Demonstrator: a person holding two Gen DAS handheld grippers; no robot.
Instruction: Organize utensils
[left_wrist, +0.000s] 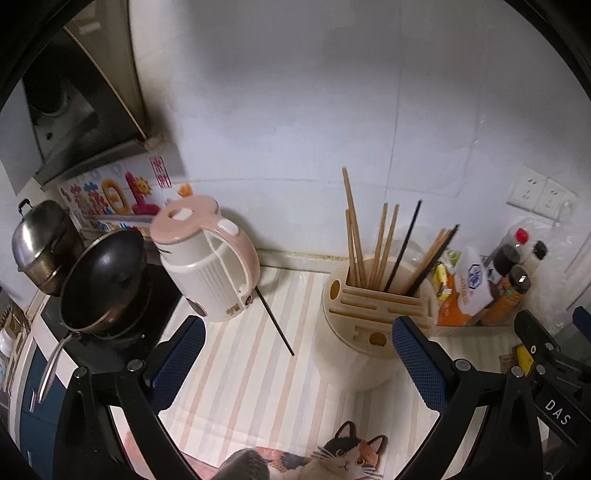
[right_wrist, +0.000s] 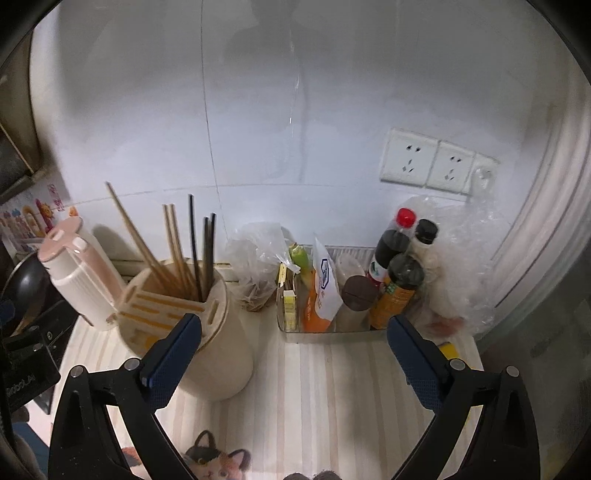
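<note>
- Left wrist view: left gripper (left_wrist: 298, 363) spread wide, nothing in it. One black chopstick (left_wrist: 275, 322) lies loose on the striped mat (left_wrist: 236, 369), between kettle (left_wrist: 207, 258) and utensil holder (left_wrist: 369, 325).
- Risk: thin stick flat on the mat, pads could skid off it or roll it under the kettle.
- Right wrist view: right gripper (right_wrist: 293, 356) released, empty, fully spread. The other chopsticks (right_wrist: 184, 247) stand in the holder (right_wrist: 207, 332).
- Risk: left finger (right_wrist: 173, 354) looks close to the holder; a nudge could tip it.

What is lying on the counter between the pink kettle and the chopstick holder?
One black chopstick lies on the striped mat between the kettle and the holder. It shows only in the left wrist view.
</note>
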